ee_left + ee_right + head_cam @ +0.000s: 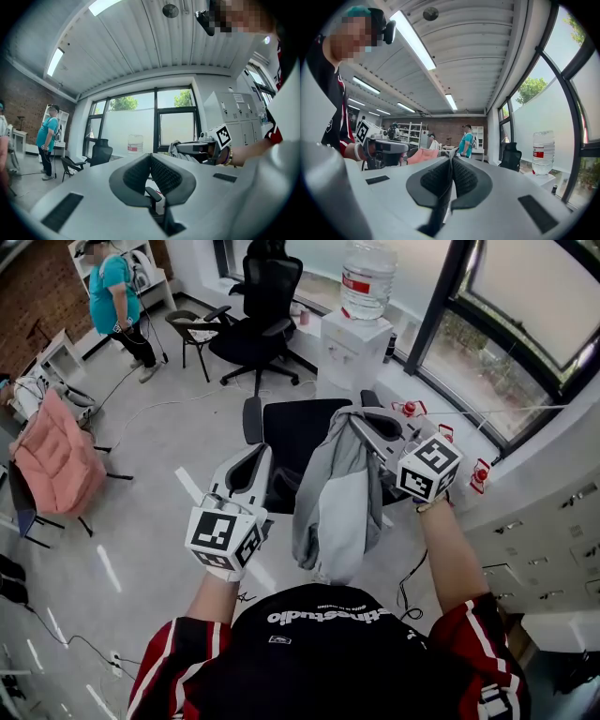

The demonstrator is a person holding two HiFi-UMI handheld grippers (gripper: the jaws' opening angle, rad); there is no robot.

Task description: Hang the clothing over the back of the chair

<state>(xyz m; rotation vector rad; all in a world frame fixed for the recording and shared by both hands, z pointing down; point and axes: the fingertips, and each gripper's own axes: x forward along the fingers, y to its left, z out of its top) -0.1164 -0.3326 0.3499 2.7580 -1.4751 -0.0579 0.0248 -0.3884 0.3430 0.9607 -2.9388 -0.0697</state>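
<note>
Head view: right gripper (364, 425) clenched on grey jacket (336, 507), which dangles mid-frame in front of black chair (292, 437). Left gripper (251, 460) pinched together, empty. Carrying step; next, likely lift jacket over backrest, drape.

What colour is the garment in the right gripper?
The garment is grey with a paler panel; clearest in the head view.

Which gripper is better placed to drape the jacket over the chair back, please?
The right gripper: its jaws are shut on the grey jacket, which hangs right at the black chair. The left gripper is shut and holds nothing.
</note>
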